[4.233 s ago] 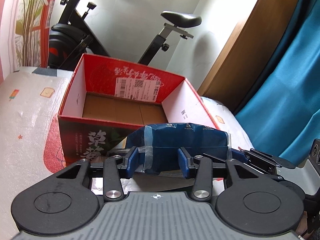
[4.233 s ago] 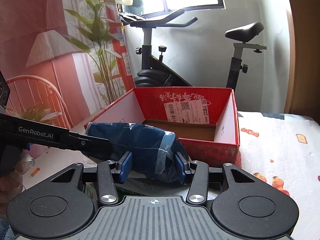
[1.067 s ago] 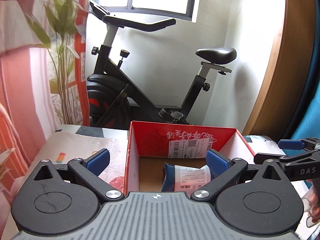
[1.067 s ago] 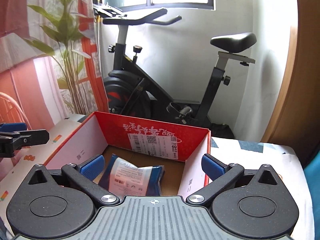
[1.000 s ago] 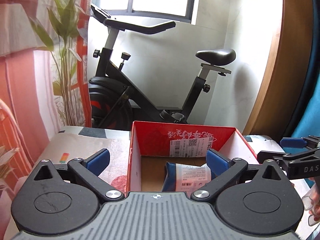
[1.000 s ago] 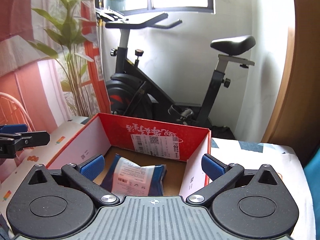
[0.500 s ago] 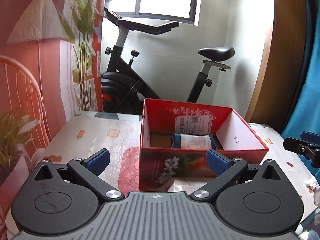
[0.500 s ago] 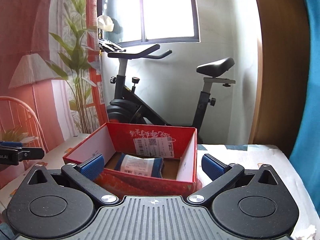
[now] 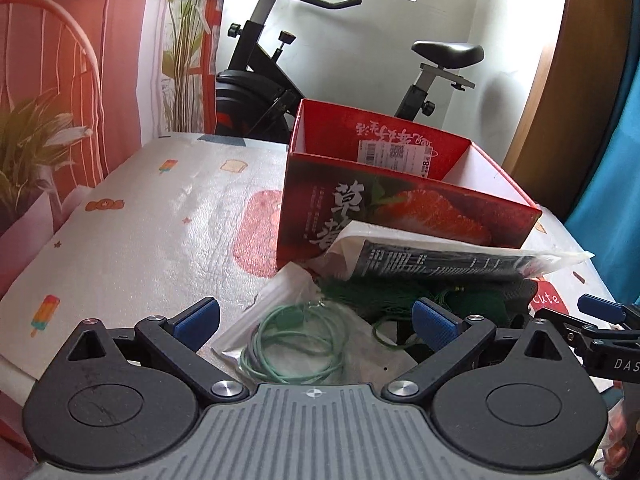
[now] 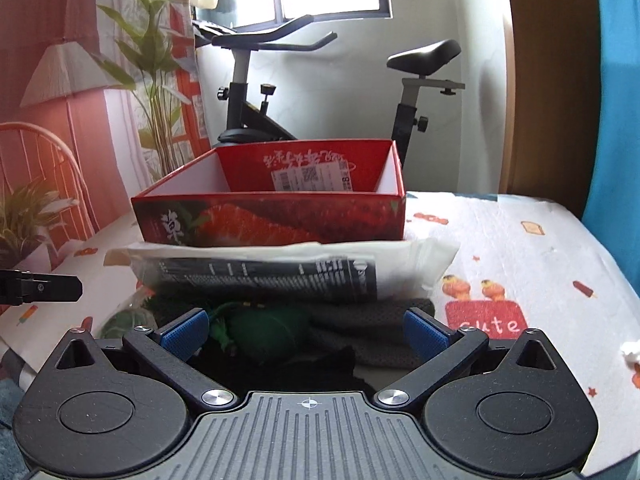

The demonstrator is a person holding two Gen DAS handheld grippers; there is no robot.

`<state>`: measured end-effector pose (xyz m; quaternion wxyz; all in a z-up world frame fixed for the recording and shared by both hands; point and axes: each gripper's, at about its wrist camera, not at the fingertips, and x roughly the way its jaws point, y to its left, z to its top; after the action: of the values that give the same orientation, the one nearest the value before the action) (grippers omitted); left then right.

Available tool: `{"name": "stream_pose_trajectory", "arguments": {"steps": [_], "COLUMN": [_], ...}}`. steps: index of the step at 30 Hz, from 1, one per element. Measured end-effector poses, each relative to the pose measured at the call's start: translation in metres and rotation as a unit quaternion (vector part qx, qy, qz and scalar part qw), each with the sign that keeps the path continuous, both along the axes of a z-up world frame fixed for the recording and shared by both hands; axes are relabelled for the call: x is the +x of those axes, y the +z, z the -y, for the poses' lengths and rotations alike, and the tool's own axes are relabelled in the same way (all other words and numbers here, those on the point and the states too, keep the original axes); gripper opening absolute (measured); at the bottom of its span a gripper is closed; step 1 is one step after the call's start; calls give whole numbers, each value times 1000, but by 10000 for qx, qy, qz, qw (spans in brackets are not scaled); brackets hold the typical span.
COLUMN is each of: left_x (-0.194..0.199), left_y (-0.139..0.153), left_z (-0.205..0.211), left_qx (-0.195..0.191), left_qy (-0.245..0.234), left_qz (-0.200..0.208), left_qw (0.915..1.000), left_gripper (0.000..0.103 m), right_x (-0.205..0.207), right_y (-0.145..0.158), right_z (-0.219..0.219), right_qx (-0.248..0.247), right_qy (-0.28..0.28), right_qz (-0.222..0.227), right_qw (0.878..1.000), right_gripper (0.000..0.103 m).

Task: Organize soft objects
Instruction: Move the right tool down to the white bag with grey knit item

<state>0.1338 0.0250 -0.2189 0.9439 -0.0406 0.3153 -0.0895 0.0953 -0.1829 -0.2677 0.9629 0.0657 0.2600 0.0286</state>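
A red strawberry-print box (image 9: 404,208) (image 10: 272,216) stands open-topped on the table; its inside is hidden from this low angle. In front of it lies a white and black plastic packet (image 9: 440,258) (image 10: 280,268) on top of a pile. Below the packet are a clear bag with a green cord (image 9: 296,344), a green tasselled item (image 10: 268,330) and grey mesh cloth (image 10: 372,328). My left gripper (image 9: 316,318) is open, low over the cord bag. My right gripper (image 10: 304,330) is open, just before the green item and grey cloth.
The table has a white printed cover (image 9: 140,220) (image 10: 520,272). An exercise bike (image 9: 280,80) (image 10: 256,92) stands behind the box. A pink patterned curtain (image 9: 80,80) is at left, a teal curtain (image 10: 616,120) at right. The right gripper's tip (image 9: 600,320) shows at the left view's right edge.
Both grippers let go of the blue packet, left it inside the box, then drew back and dropped low in front of the pile near the table's front.
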Motion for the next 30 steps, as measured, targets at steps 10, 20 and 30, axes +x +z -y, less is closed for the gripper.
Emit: {"name": "stream_pose_trajectory", "arguments": {"steps": [10, 20, 30], "left_x": [-1, 10, 33], "left_y": [-14, -14, -27], "left_z": [-1, 2, 34], "left_qx": [-108, -124, 484], "left_qy": [102, 159, -367], "left_qz": [-191, -144, 167], "left_qw": [9997, 9997, 9980], "left_gripper": [103, 103, 102], "right_x": [-1, 14, 42], "right_y": [-4, -7, -23], "right_z": [-2, 14, 30], "right_qx": [19, -190, -500], "right_qy": [170, 30, 140], "right_qz": [4, 153, 50], "right_qw": [9999, 9997, 9986], "right_gripper": [102, 102, 95]}}
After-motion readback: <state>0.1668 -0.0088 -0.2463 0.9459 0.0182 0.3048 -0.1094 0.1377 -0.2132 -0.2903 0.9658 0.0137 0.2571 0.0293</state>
